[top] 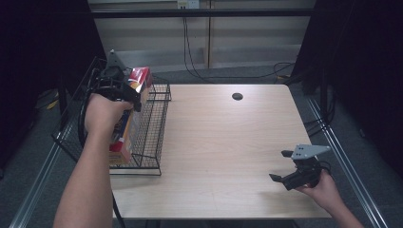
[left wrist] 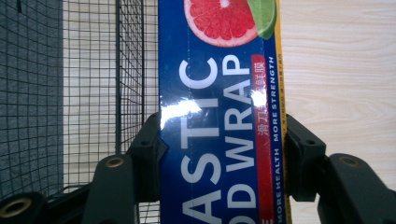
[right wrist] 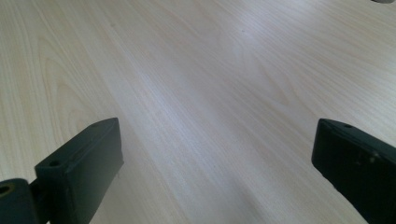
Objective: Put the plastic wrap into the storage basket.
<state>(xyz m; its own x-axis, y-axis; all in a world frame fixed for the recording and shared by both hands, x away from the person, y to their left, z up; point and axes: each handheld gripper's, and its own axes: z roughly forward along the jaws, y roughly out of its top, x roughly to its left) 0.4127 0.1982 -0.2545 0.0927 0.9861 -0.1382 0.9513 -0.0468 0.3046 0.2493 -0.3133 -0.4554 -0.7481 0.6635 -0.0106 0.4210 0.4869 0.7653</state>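
Left gripper [left wrist: 223, 154] fingers clamped on plastic wrap box [left wrist: 219, 112] above wire basket [top: 154, 128]; right gripper [top: 284, 166] fingers wide over pale wooden table [top: 223, 142].

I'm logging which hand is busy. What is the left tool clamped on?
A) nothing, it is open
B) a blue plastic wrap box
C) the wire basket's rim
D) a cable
B: the left tool has its jaws pressed on both sides of the plastic wrap box, beside the wire basket.
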